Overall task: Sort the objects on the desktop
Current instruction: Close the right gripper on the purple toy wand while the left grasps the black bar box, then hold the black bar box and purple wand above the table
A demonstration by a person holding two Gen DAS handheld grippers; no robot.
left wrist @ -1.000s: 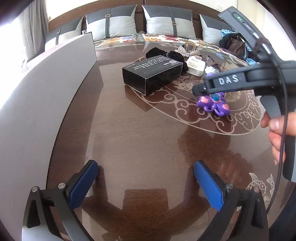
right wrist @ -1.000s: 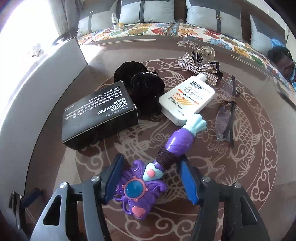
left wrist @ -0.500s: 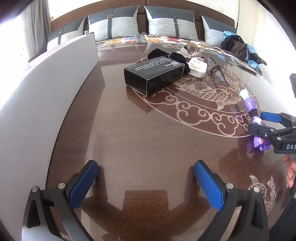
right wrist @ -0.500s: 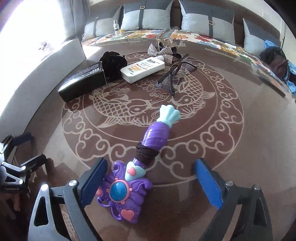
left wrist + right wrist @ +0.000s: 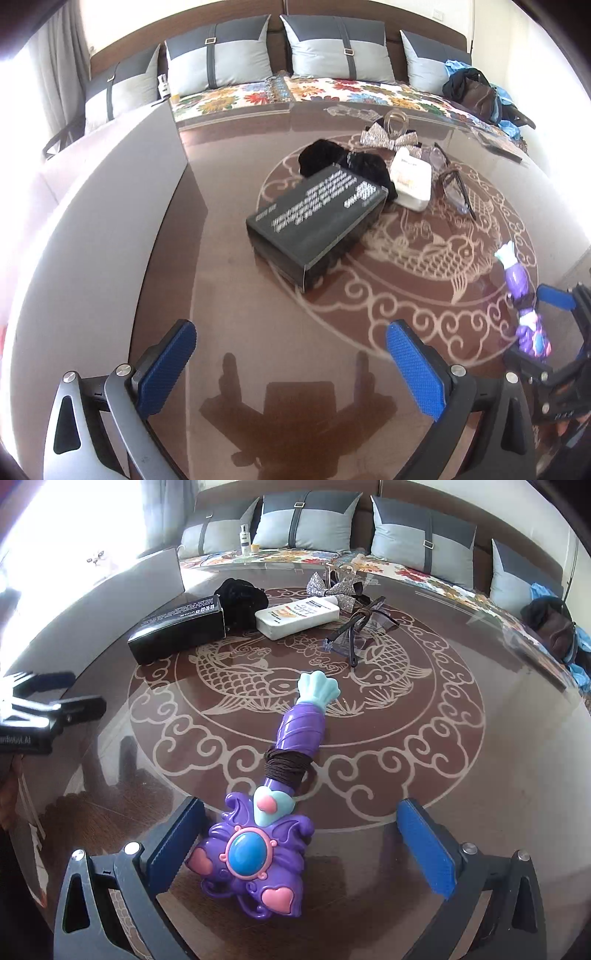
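Left wrist view: the left gripper [image 5: 288,363] hangs over bare glossy table [image 5: 236,302] with its blue pads spread wide and nothing between them, free for whichever item comes next. At about one o'clock from it lies the black box [image 5: 317,218], flat on its broad face. Packed against the box's far end are a black velvet scrunchie [image 5: 325,157] and a white lotion bottle [image 5: 412,179], with glasses [image 5: 454,181] just right of the bottle and a sequined bow [image 5: 388,136] behind them; this cluster reads as the unsorted pile. At three o'clock, near the table's right edge, the purple toy wand [image 5: 526,314] lies well apart from the pile.

Right wrist view: the right gripper [image 5: 295,843] is opening, its jaws near their widest. The toy wand [image 5: 273,812] lies flat between them, its jewelled head just beside the left pad, the right pad well clear. Its shell-tipped handle points to twelve o'clock, toward the pile. The wand rests on the glass by its own weight, so this looks like a release at its sorted spot. A brown hair tie [image 5: 288,768] is wound round the handle, likely stored there.
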